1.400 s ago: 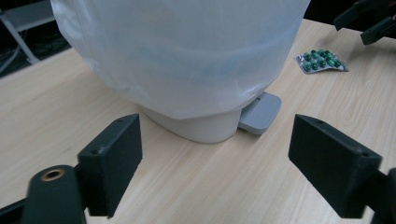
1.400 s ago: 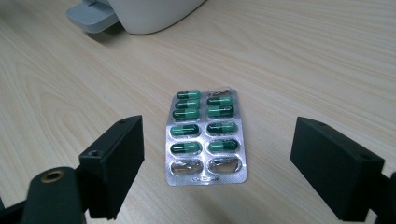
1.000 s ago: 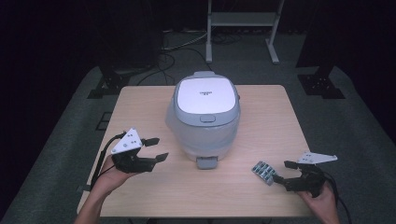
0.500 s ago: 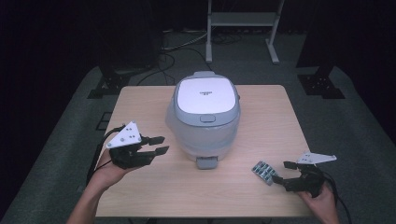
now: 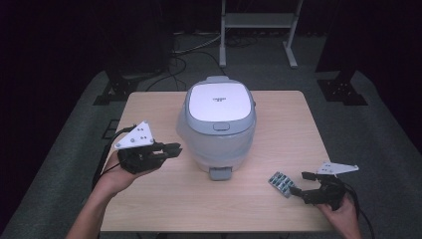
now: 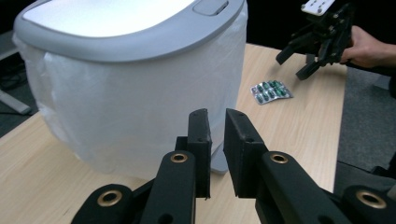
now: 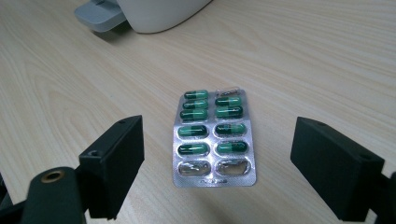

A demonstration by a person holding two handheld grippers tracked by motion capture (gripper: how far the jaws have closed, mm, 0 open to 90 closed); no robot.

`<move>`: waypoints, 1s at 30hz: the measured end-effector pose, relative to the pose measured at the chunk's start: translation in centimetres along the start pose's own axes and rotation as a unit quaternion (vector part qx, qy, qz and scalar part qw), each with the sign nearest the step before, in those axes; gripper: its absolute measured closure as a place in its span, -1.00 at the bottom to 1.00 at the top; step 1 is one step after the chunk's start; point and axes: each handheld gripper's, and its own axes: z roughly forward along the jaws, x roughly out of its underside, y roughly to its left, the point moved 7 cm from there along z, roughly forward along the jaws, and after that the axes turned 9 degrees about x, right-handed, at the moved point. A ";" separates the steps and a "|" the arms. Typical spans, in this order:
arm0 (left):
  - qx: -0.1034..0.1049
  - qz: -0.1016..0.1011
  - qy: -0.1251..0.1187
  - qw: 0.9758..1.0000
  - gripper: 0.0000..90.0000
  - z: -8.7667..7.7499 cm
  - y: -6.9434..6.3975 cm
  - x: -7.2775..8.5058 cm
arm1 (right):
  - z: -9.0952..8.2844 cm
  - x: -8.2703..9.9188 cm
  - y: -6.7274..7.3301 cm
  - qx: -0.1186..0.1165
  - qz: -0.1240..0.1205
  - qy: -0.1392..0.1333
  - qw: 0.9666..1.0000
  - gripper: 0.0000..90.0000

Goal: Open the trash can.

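A white bin (image 5: 219, 124) with a grey lid and a clear plastic liner stands mid-table; it looms close in the left gripper view (image 6: 130, 84). My left gripper (image 5: 176, 148) hovers left of the bin and points at it. Its jaws (image 6: 217, 114) have just been closing and are almost shut, with a thin slit and nothing between them. A blister pack (image 5: 279, 183) of green capsules lies flat at the front right. My right gripper (image 5: 298, 181) rests just behind the blister pack (image 7: 215, 135), wide open (image 7: 219, 123), its pads apart from the pack.
The bin's grey pedal (image 5: 220, 173) sticks out at its front base. The table's right edge (image 6: 338, 121) is close to the right gripper (image 6: 292, 65). A metal stand (image 5: 259, 30) and cables are on the floor behind the table.
The left gripper has risen a little beside the bin and its jaws have drawn together. The right gripper and the blister pack have stayed where they were.
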 end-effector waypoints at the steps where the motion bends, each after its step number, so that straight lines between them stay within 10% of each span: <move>1: 0.003 -0.001 0.000 1.000 0.83 0.1 -0.1 -0.2 | 0.0 0.0 0.0 0.000 -0.001 0.000 1.000 -0.64; 30: 0.043 0.029 0.023 0.998 1.00 3.0 0.3 -6.6 | 0.2 0.0 0.3 -0.003 -0.008 0.006 1.000 -0.64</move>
